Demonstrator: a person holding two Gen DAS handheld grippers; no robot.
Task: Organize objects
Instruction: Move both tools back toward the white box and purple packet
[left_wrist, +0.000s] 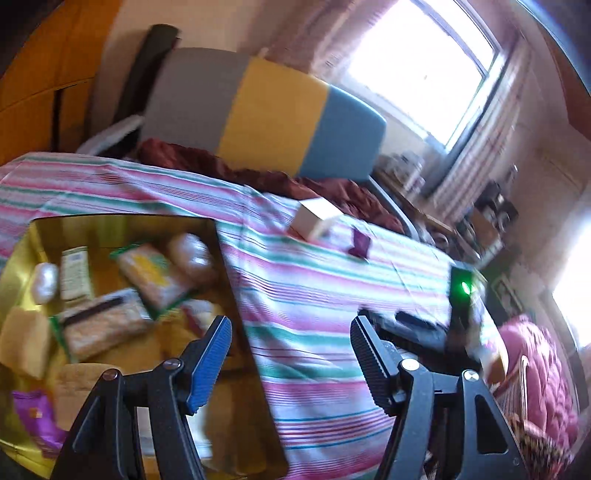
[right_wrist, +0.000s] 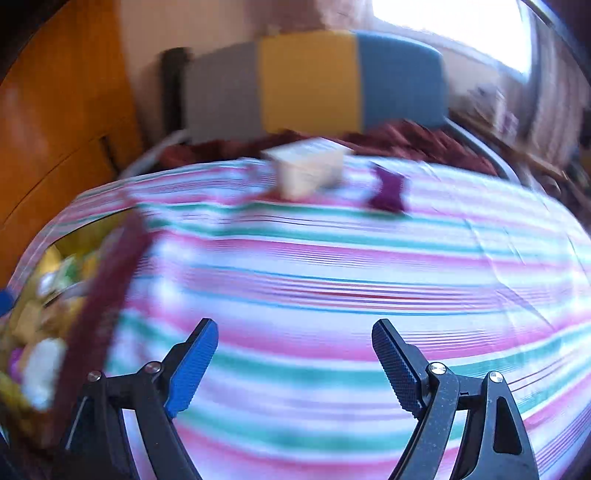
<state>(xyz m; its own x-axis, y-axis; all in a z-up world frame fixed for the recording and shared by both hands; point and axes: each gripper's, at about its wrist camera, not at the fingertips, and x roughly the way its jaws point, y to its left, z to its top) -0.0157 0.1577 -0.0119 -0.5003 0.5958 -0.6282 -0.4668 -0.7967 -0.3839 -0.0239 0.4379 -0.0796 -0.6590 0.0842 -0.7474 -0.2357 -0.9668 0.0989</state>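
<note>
Both your grippers hang spread and empty: the left gripper (left_wrist: 291, 354) at the yellow box's (left_wrist: 236, 280) right wall, the right gripper (right_wrist: 295, 365) over open striped cloth (right_wrist: 332, 266). The white carton (right_wrist: 306, 170) lies near the far edge, long axis seemingly crosswise, though blurred; a purple packet (right_wrist: 388, 192) lies just beside it.

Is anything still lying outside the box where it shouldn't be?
Yes. A small white box and a purple packet lie loose on the striped cloth, while the other items are already in the yellow box.
</note>
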